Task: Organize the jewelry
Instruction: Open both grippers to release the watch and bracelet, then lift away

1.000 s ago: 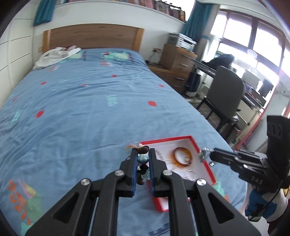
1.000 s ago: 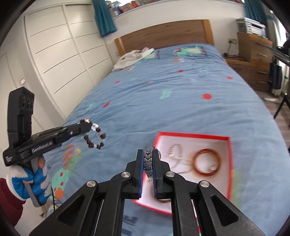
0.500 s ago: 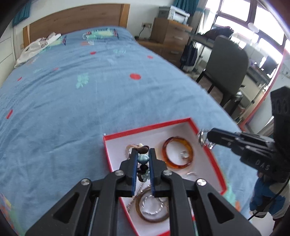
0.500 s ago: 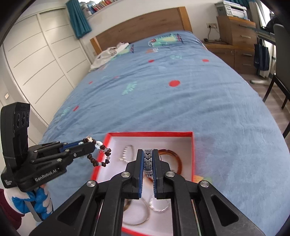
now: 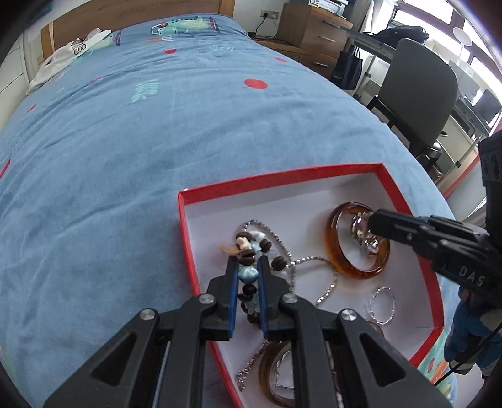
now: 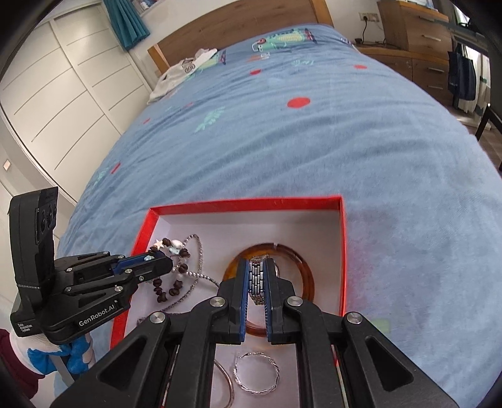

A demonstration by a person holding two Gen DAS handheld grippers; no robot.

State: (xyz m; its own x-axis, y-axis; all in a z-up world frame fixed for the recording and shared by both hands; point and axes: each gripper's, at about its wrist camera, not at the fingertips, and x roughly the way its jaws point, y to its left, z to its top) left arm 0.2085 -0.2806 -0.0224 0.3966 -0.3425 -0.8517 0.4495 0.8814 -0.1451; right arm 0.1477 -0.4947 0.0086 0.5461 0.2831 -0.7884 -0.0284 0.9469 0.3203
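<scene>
A red-rimmed white box (image 5: 282, 182) (image 6: 244, 201) lies on the blue bed. My left gripper (image 5: 248, 266) (image 6: 168, 263) is shut on a brown bead bracelet (image 5: 251, 251) (image 6: 171, 282) and holds it low over the box's left part. My right gripper (image 6: 258, 266) (image 5: 371, 221) is shut on a silver link bracelet (image 6: 258, 279) (image 5: 364, 233), low over an amber bangle (image 5: 345, 266) (image 6: 301, 276). A silver chain (image 5: 301, 260) (image 6: 196, 273) and a thin twisted ring (image 5: 382, 306) (image 6: 257, 376) lie in the box.
The bed cover (image 5: 125, 141) stretches away to a wooden headboard (image 6: 238, 25) with white clothes (image 5: 69, 53) near it. A chair (image 5: 417, 84) and wooden drawers (image 5: 310, 31) stand at the bed's right. White wardrobe doors (image 6: 62, 78) are at the left.
Both grippers have come down and forward over the box with their bracelets still held. The box now looks much nearer in both views.
</scene>
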